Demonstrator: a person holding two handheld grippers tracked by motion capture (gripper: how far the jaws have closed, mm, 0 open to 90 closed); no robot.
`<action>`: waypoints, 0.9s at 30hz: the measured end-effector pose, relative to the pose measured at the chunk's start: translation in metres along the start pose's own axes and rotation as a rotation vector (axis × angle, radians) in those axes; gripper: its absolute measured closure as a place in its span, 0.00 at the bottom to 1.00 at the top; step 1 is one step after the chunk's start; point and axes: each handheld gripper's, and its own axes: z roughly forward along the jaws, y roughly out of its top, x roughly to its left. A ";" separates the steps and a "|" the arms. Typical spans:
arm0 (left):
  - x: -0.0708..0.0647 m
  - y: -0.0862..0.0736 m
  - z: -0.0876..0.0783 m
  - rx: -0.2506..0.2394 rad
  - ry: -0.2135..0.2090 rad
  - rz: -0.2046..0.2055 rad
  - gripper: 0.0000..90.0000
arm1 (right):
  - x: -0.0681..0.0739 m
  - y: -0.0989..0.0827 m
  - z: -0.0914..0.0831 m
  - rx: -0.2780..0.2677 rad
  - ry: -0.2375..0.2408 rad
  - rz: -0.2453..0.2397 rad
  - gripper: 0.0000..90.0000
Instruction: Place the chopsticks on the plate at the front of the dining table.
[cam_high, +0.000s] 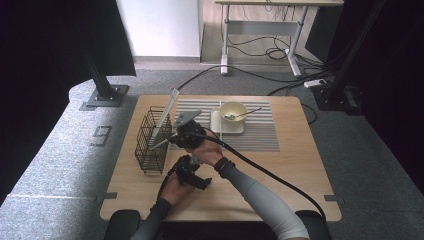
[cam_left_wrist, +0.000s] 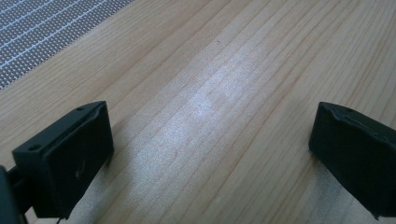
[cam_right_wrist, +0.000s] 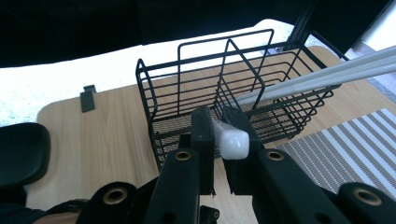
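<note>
Between the jaws of the right gripper (cam_right_wrist: 219, 135) sits the white handle end of a utensil (cam_right_wrist: 232, 142), pinched firmly from both sides. Just beyond the jaw tips stands a black wire caddy (cam_right_wrist: 187, 88) with divided compartments, and two pale chopsticks (cam_right_wrist: 327, 74) lean out of it to the jaws' right. The gripped utensil appears not yet inside a compartment, so lowering it in and letting go seem still to come. Farther out, the high view adds a cream bowl (cam_high: 233, 111) holding a spoon (cam_high: 245, 114) on a white tray, all on a striped mat, likely still to be cleared. The left gripper (cam_left_wrist: 205, 154) rests on the bench (cam_left_wrist: 210, 70) with jaws wide apart, nothing between them. Its own view gives bare wood grain and a mat corner.
</note>
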 end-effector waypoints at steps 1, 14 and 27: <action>0.000 0.000 0.000 0.000 0.000 0.000 0.00 | -0.001 0.000 -0.002 0.000 0.006 0.004 0.92; 0.000 0.000 0.000 0.002 0.001 0.002 0.00 | -0.005 0.008 -0.023 -0.006 0.043 0.012 0.92; 0.000 0.000 0.000 0.001 0.000 0.001 0.00 | -0.008 0.017 -0.047 -0.022 0.049 0.022 0.92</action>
